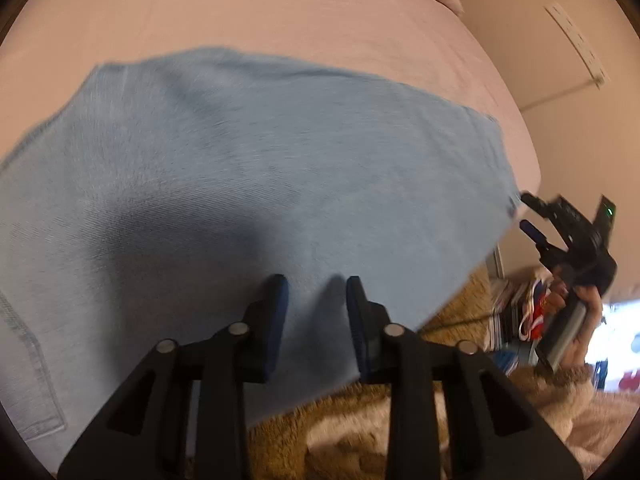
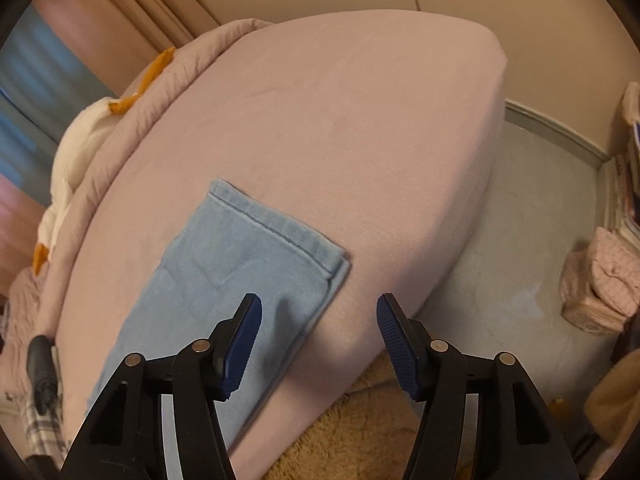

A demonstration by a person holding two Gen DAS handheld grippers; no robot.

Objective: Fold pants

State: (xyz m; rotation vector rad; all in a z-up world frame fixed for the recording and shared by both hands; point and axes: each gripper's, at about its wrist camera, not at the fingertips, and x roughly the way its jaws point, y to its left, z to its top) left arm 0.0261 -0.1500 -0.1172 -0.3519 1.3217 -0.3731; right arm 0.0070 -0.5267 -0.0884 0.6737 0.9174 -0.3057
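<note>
Light blue denim pants (image 1: 248, 184) lie flat on a pink-sheeted bed (image 1: 280, 12). In the left wrist view they fill the middle, with a pocket seam at the lower left. My left gripper (image 1: 316, 284) is open just above their near edge and holds nothing. The right gripper (image 1: 530, 212) shows at the right, off the hem end. In the right wrist view the hemmed leg ends (image 2: 256, 240) lie stacked near the bed's corner. My right gripper (image 2: 318, 306) is open wide above the hem corner and empty.
A fluffy tan rug (image 1: 352, 420) lies on the floor at the bed's near side. A bunched pink duvet with a white and orange plush (image 2: 80, 136) sits at the far side. Grey floor (image 2: 520, 240), a pink bundle (image 2: 600, 292) and stacked books are to the right.
</note>
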